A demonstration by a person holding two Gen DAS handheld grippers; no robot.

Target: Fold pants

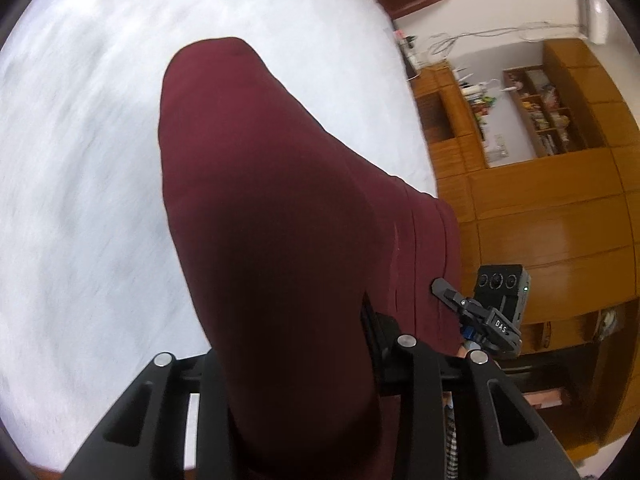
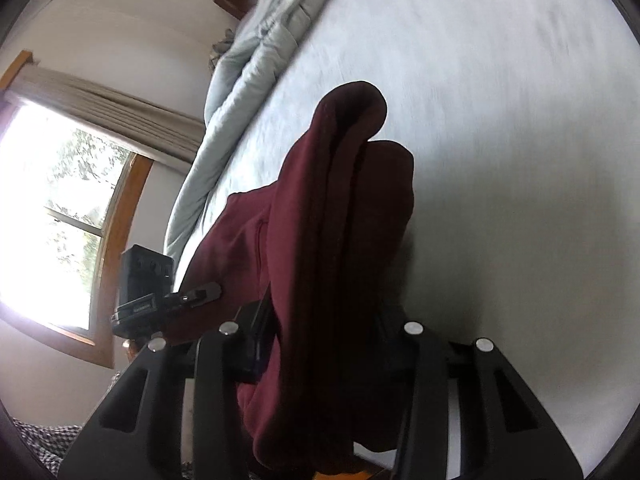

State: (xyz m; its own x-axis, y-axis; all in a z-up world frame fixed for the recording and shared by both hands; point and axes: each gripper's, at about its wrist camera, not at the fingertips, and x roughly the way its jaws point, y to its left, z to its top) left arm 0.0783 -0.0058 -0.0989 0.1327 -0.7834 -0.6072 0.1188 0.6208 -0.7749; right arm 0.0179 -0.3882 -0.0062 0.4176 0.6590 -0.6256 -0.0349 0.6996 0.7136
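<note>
In the left wrist view we see our left gripper (image 1: 304, 344) clenched on the maroon pants (image 1: 272, 200), the cloth bunched between its two black fingers (image 1: 416, 364) and hanging away from us over the white bed sheet (image 1: 80, 160). The far folded end of the pants hangs over the middle of the bed, and whether it touches the sheet we cannot tell. At the right side of the cloth the right gripper (image 1: 444, 290) shows with its camera block, its tip against the pants' edge. Beyond the bed's right edge stands a wooden cabinet (image 1: 540, 200) with filled shelves.

In the right wrist view our right gripper (image 2: 320, 344) is likewise clenched on the pants (image 2: 340, 220), thick folded layers pinched between its fingers (image 2: 224, 344). The cloth hangs over the sheet (image 2: 500, 120). The left gripper (image 2: 200, 294) sits at the pants' left edge. A pale blue duvet (image 2: 240, 80) lies heaped along the bed's far-left edge, near a bright window (image 2: 60, 200).
</note>
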